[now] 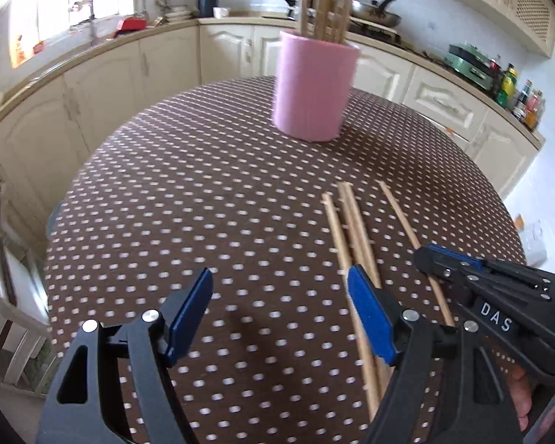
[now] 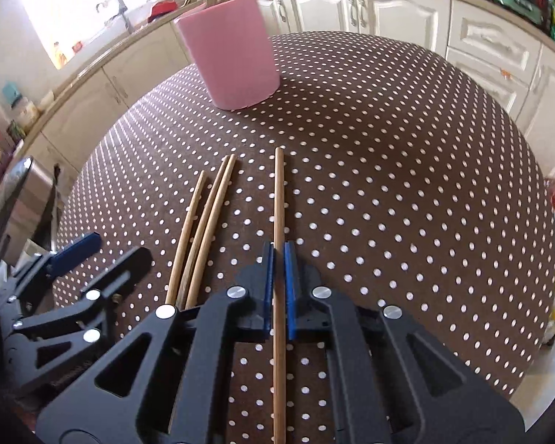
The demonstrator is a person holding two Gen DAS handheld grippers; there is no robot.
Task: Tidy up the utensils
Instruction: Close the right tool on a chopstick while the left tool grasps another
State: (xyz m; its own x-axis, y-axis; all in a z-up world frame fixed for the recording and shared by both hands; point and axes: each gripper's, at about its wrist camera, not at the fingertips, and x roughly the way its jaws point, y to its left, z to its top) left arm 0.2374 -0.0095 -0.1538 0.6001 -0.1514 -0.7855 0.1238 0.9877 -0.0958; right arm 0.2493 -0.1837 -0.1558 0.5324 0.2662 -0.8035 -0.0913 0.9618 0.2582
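Landmark: the pink holder, upright at the far side of the polka-dot table, already stocked with standing chopsticks.

Left gripper: jaws wide apart, holding nothing. It hovers over bare cloth, and its right pad overlaps the near part of the loose bundle in the left wrist view.

Three loose chopsticks: flat on the cloth, on the near side of the holder, lying side by side, long axes running roughly toward it.

Single chopstick: just right of the three, apart from them, long axis also aimed roughly at the holder. Its far tip is well short of the holder's base.

Right gripper: blue pads drawn in on this single stick partway along its length, so this hand has the stick.

Judgement: the carry runs forward and leftward along the stick's own axis; the stick needs tipping upright to enter the holder's mouth.
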